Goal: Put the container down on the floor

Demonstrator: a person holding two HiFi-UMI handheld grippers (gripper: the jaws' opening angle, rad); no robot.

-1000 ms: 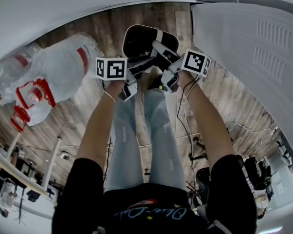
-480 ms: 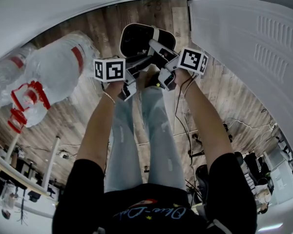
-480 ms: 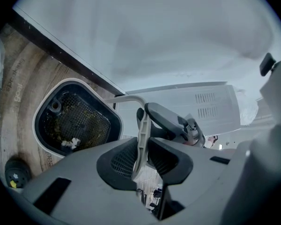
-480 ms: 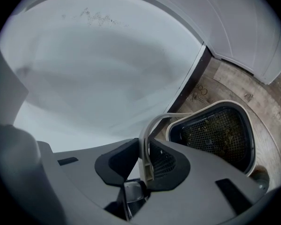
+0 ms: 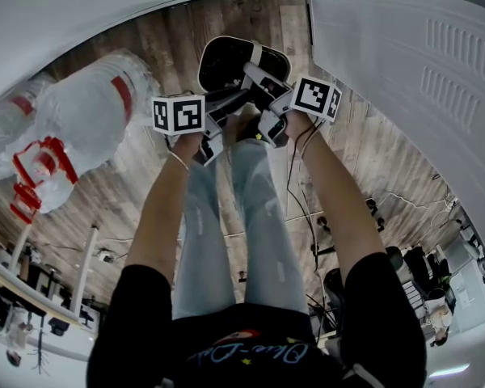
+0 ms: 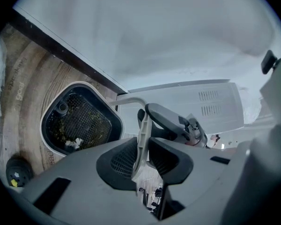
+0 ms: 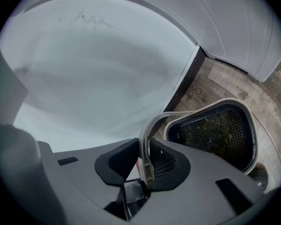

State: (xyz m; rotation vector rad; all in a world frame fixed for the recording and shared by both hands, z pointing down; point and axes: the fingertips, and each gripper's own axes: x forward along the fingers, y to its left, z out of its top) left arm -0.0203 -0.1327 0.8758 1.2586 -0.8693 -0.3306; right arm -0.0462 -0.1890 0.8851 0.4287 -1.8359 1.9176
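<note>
Step in hand: lowering, not yet released.

- Left tongs (image 6: 141, 151): clamped on the thin pale handle (image 6: 142, 125). The strip runs straight between the pads.
- Right tongs (image 7: 146, 165): clamped on the same handle, a little further along the loop. Both tongs are side by side, nearly touching.
- Container (image 5: 230, 59): dark mesh inside, pale rim, some debris in the bottom. It hangs from the handle ahead of my knees, tipped so that its open mouth faces the tongs. It is low over the wood floor (image 5: 364, 160), close to the foot of the wall and just beside the white panel (image 5: 404, 71) on my right.
- I cannot tell from any view whether its base already touches the boards. I judge it is just short, since the handle looks taut under load.
- Bottles (image 5: 89, 120) lie off to my left, well clear.

Next move, as I judge it:
- Bring both tongs down together and level, so the base meets the floor flat and the debris stays in.
- Keep off the panel edge.
- Let the handle go slack before I open either pair.
- Then part both sets of pads and draw back along the handle's line so it doesn't snag.
</note>
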